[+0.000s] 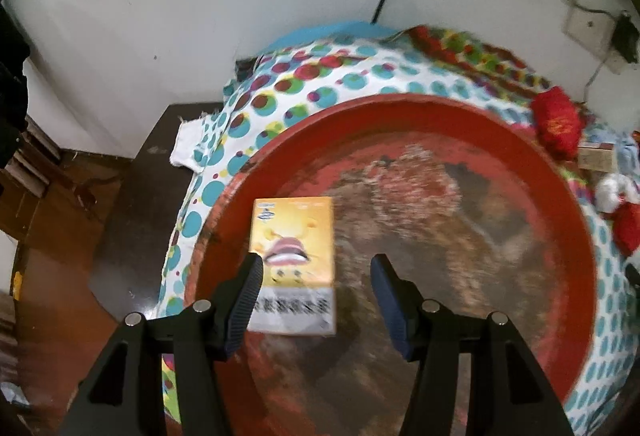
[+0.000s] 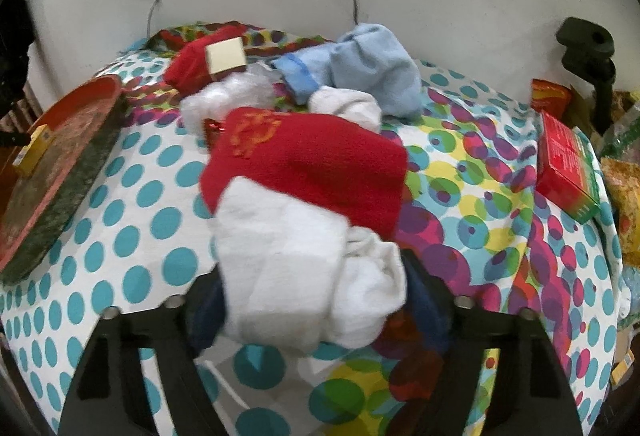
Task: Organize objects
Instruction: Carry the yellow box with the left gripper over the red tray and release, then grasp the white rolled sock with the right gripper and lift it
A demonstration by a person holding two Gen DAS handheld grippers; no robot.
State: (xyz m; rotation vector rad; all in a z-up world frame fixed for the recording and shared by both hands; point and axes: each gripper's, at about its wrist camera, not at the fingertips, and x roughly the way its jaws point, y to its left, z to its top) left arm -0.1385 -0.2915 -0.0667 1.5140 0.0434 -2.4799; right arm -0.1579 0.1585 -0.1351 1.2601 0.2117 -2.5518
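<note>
A surface draped in a polka-dot cloth (image 2: 132, 203) carries everything. Taking the red-and-white stocking (image 2: 304, 171) at the middle of the cloth as the landmark: a round red tray (image 2: 60, 163) rests well to its left at the cloth's edge. Behind it lie a crumpled light blue cloth (image 2: 372, 63), a white bundle (image 2: 224, 95) and another red fabric piece (image 2: 192, 67). Well to its right a red box (image 2: 564, 163) lies flat, with snack packets (image 2: 550, 95) beyond at the far edge.
</note>
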